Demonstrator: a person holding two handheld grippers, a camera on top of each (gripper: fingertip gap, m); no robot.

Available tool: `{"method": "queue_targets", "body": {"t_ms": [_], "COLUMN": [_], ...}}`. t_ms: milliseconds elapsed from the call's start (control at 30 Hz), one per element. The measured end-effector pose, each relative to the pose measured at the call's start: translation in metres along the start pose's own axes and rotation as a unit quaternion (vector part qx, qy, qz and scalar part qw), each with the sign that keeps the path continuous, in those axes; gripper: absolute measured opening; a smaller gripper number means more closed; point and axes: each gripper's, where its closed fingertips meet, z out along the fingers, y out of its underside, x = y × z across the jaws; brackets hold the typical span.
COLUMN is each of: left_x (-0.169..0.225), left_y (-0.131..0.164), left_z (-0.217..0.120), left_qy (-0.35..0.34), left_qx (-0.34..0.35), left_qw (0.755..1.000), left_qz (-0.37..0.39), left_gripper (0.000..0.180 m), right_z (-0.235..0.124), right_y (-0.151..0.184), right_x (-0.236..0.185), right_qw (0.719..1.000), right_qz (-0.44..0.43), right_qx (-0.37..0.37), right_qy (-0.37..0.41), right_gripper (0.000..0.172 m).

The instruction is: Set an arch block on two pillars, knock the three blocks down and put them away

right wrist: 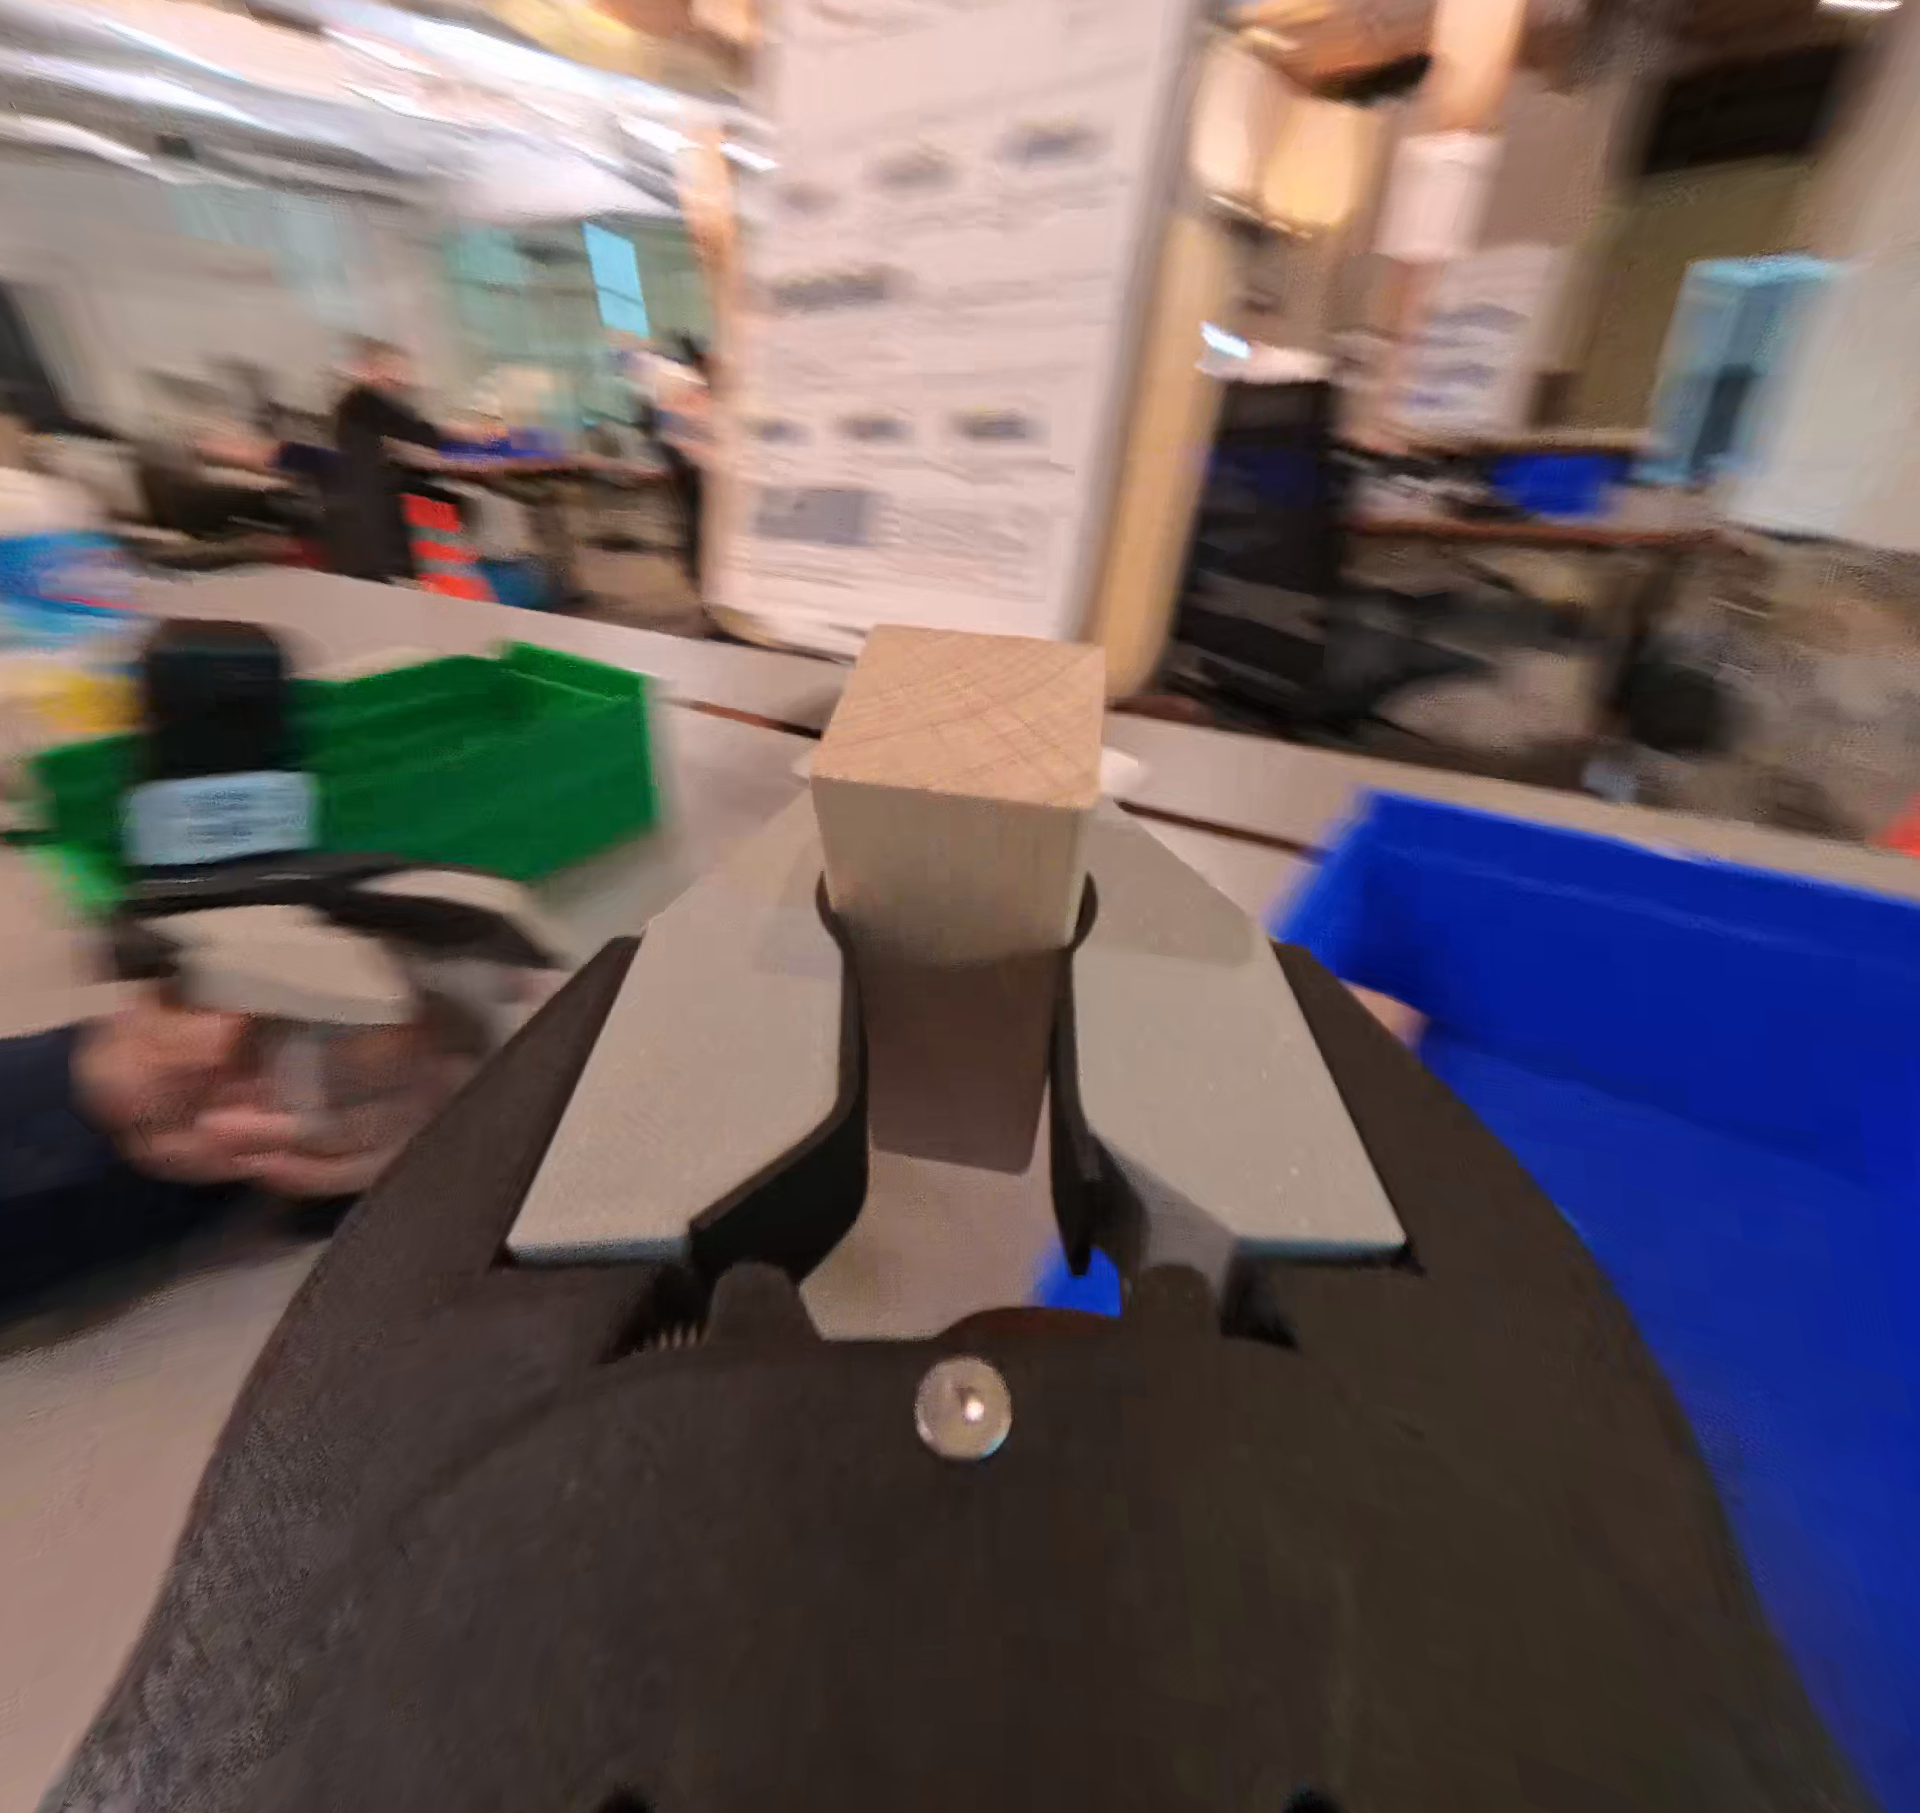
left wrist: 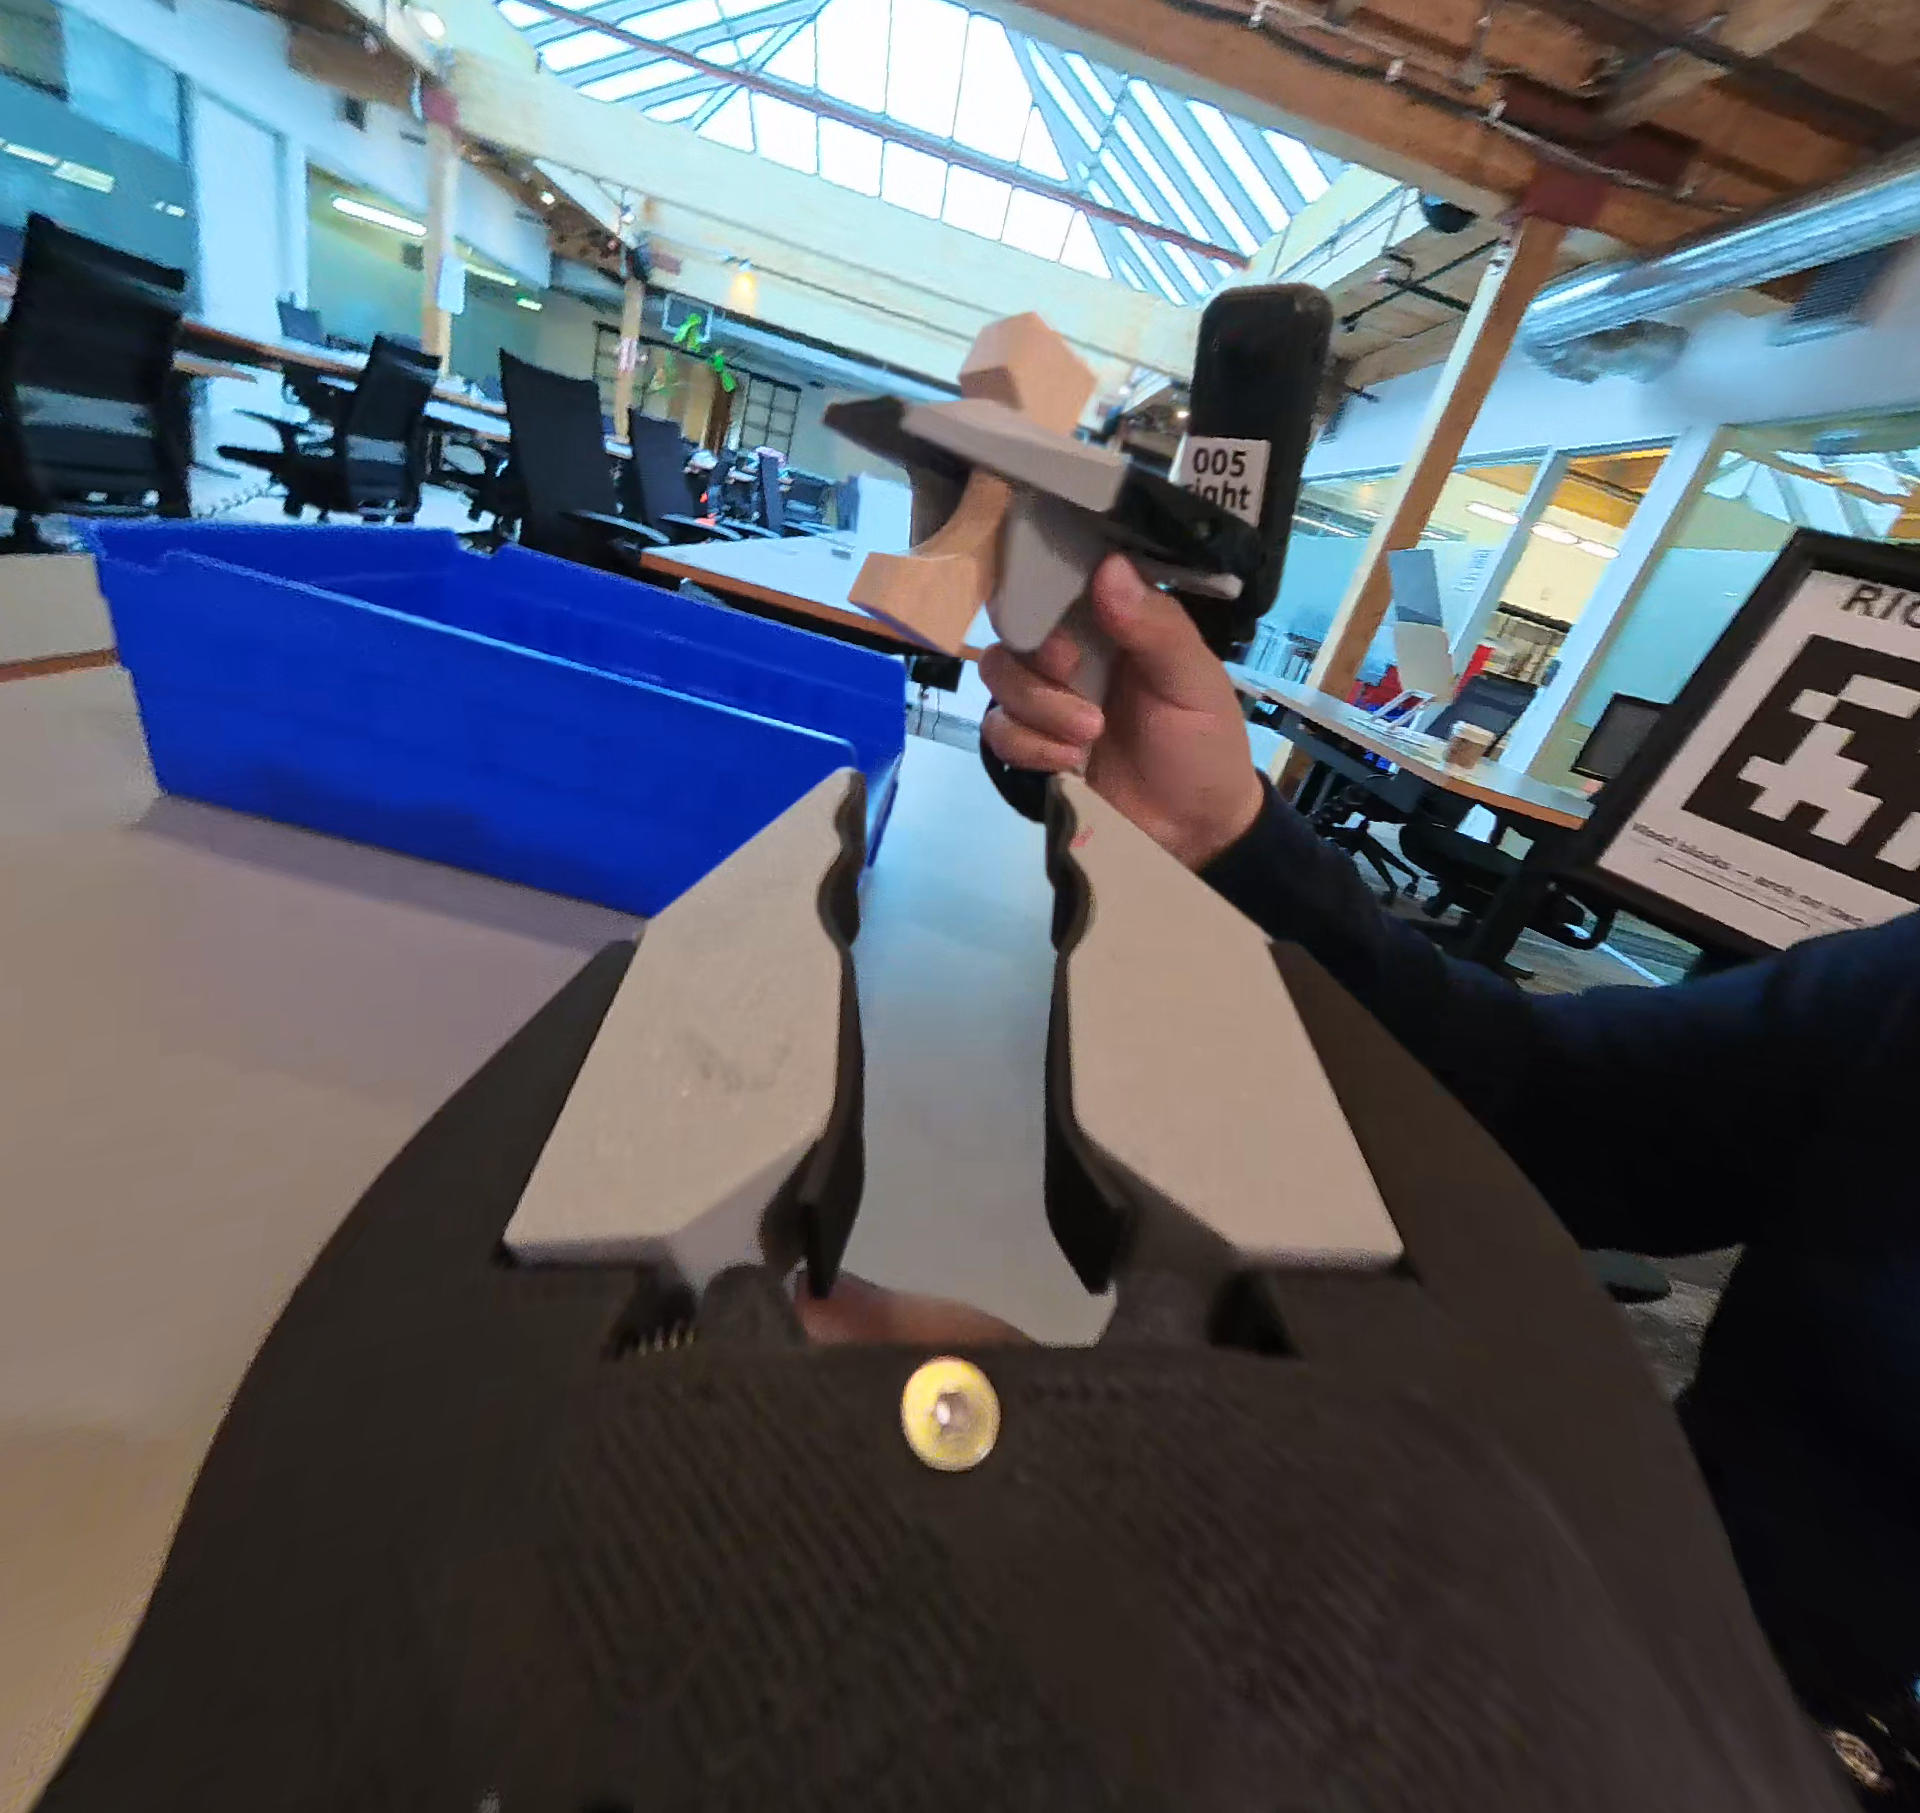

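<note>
Item: arch block [left wrist: 977, 496], pale wood, clamped in the right gripper [right wrist: 956, 890].
Left to right: blue bin [left wrist: 499, 724] left of the left gripper [left wrist: 956, 828], whose fingers stand apart, bare; the raised block, apparently above the table [left wrist: 260, 984].

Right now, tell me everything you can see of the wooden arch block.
The arch block is pale, unpainted wood with a curved cut-out between two squared ends, grain showing on its end face. It is lifted clear of the grey table, tilted, and clamped at its narrow middle between the pads of the right tool. Only the pads touch it. The blue bin lies nearby, lower.
</note>
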Motion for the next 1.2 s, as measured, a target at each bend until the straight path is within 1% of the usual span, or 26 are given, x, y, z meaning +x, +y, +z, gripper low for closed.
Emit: {"method": "queue_targets", "body": {"t_ms": [33,100,167,200,267,333,367,433,533,667,767,867,933,1000,1033,1067,1133,1200], "left_x": [-0.003,-0.005,-0.004,-0.003,-0.002,-0.003,-0.004,-0.006,-0.007,-0.009,-0.012,-0.018,-0.028,-0.044,-0.050,-0.056,-0.064,-0.064], "left_y": [0.002,0.007,0.012,0.014,0.018,0.023,0.026,0.030,0.033,0.037,0.041,0.041,0.039,0.034,0.031,0.027,0.013,-0.004], "left_z": [0.000,0.002,0.004,0.005,0.007,0.008,0.009,0.009,0.010,0.010,0.011,0.010,0.007,-0.001,-0.007,-0.015,-0.037,-0.063], "left_qy": [-0.007,-0.015,-0.017,-0.018,-0.019,-0.022,-0.024,-0.028,-0.033,-0.038,-0.049,-0.068,-0.106,-0.172,-0.209,-0.247,-0.330,-0.402], "left_qx": [-0.006,-0.018,-0.030,-0.035,-0.046,-0.059,-0.065,-0.074,-0.083,-0.094,-0.106,-0.113,-0.115,-0.120,-0.125,-0.129,-0.121,-0.097], "left_qw": [1.000,1.000,0.999,0.999,0.998,0.997,0.997,0.996,0.995,0.994,0.991,0.988,0.984,0.973,0.963,0.951,0.919,0.888], "left_qz": [-0.001,0.007,0.020,0.026,0.036,0.040,0.041,0.043,0.047,0.050,0.060,0.075,0.083,0.096,0.113,0.135,0.179,0.201], "left_gripper": [0.030,0.030,0.029,0.029,0.028,0.028,0.028,0.028,0.029,0.029,0.029,0.030,0.031,0.036,0.041,0.047,0.053,0.053], "right_z": [-0.003,-0.013,-0.023,-0.027,-0.030,-0.029,-0.027,-0.021,-0.018,-0.018,-0.016,-0.012,-0.010,-0.009,-0.008,-0.006,-0.005,-0.003], "right_y": [0.011,0.030,0.049,0.062,0.092,0.121,0.133,0.144,0.144,0.128,0.103,0.071,0.053,0.045,0.046,0.051,0.071,0.091], "right_x": [0.030,0.076,0.109,0.123,0.138,0.138,0.135,0.131,0.127,0.122,0.109,0.083,0.059,0.038,0.029,0.021,0.006,0.006], "right_qw": [0.997,0.984,0.967,0.955,0.936,0.923,0.921,0.923,0.927,0.936,0.952,0.971,0.981,0.985,0.984,0.981,0.969,0.955], "right_qz": [-0.008,-0.028,-0.052,-0.060,-0.064,-0.047,-0.033,-0.005,0.001,-0.004,0.001,0.013,0.023,0.031,0.034,0.034,0.019,-0.019], "right_qx": [-0.026,-0.065,-0.099,-0.129,-0.207,-0.276,-0.298,-0.305,-0.303,-0.277,-0.236,-0.188,-0.164,-0.159,-0.168,-0.185,-0.244,-0.294], "right_qy": [0.066,0.163,0.231,0.260,0.278,0.264,0.248,0.234,0.223,0.218,0.198,0.150,0.104,0.064,0.053,0.041,0.020,0.037], "right_gripper": [0.035,0.033,0.033,0.033,0.033,0.033,0.034,0.037,0.038,0.041,0.042,0.044,0.047,0.054,0.058,0.063,0.068,0.066]}}
